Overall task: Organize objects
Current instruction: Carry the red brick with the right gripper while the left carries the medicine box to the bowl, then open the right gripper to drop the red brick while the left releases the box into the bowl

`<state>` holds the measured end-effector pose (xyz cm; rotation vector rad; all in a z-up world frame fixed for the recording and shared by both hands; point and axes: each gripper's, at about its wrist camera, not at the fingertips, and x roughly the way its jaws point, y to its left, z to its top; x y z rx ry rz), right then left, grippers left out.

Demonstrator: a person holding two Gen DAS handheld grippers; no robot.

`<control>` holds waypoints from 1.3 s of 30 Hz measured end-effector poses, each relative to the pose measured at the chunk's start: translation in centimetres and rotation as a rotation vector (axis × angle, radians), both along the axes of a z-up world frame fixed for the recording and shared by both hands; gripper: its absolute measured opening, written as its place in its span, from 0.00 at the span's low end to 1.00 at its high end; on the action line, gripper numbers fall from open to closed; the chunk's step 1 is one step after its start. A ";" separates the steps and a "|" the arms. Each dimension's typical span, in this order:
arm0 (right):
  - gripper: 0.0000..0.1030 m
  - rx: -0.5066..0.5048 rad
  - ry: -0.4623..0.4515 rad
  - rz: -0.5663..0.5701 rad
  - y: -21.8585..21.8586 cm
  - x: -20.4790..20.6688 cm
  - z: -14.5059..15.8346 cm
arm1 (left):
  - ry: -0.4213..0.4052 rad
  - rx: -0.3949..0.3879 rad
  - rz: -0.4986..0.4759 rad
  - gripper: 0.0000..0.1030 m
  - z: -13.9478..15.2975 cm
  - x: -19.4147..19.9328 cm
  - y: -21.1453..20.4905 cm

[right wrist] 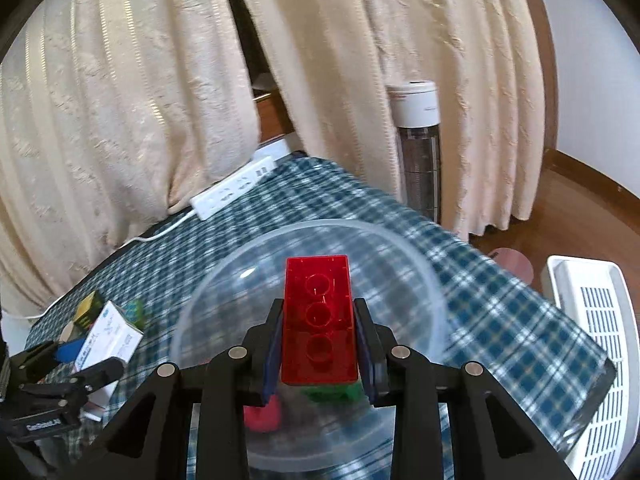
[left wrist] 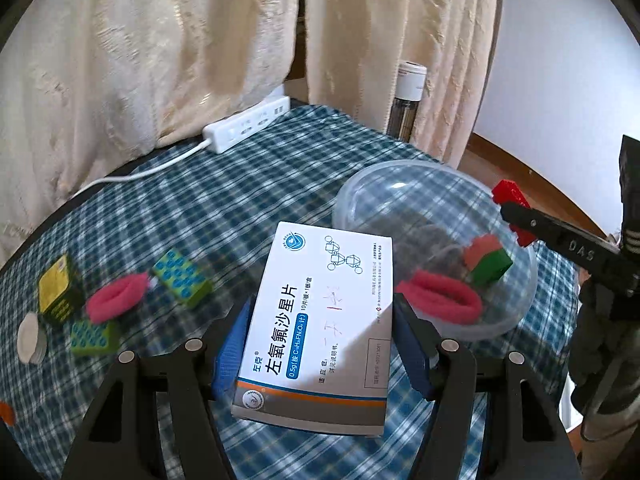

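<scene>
My left gripper [left wrist: 320, 336] is shut on a white medicine box [left wrist: 320, 320] with blue print, held above the checked tablecloth [left wrist: 240, 184]. The right gripper [right wrist: 320, 344] is shut on a red toy brick [right wrist: 318, 320], hanging over a clear plastic bowl [right wrist: 400, 248]. From the left wrist view the red brick [left wrist: 510, 196] sits at the bowl's [left wrist: 380, 188] right rim. Inside the bowl lie a pink lip-shaped sponge [left wrist: 440, 296] and a red and green block [left wrist: 486, 258]. From the right wrist view the left gripper [right wrist: 80, 364] with the medicine box [right wrist: 108, 336] shows at lower left.
On the left of the cloth lie a second pink sponge [left wrist: 114, 298], two green dotted blocks [left wrist: 182, 282] [left wrist: 94, 338], a yellow-green small box [left wrist: 58, 288] and a white round lid [left wrist: 30, 338]. A white power strip [left wrist: 246, 124] lies at the back by the curtains. A white basket [right wrist: 592, 344] stands off the table's right.
</scene>
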<state>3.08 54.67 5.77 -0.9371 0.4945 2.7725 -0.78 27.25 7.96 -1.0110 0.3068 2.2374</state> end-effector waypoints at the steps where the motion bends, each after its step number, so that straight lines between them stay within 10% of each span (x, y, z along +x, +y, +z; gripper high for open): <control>1: 0.33 0.007 -0.004 -0.007 0.4 -0.1 -0.1 | 0.000 -0.003 -0.002 0.66 0.0 -0.1 0.4; 39: 0.50 -0.036 -0.003 0.004 2.3 -1.0 -1.2 | -0.096 0.058 -0.043 0.70 -0.5 -2.8 6.4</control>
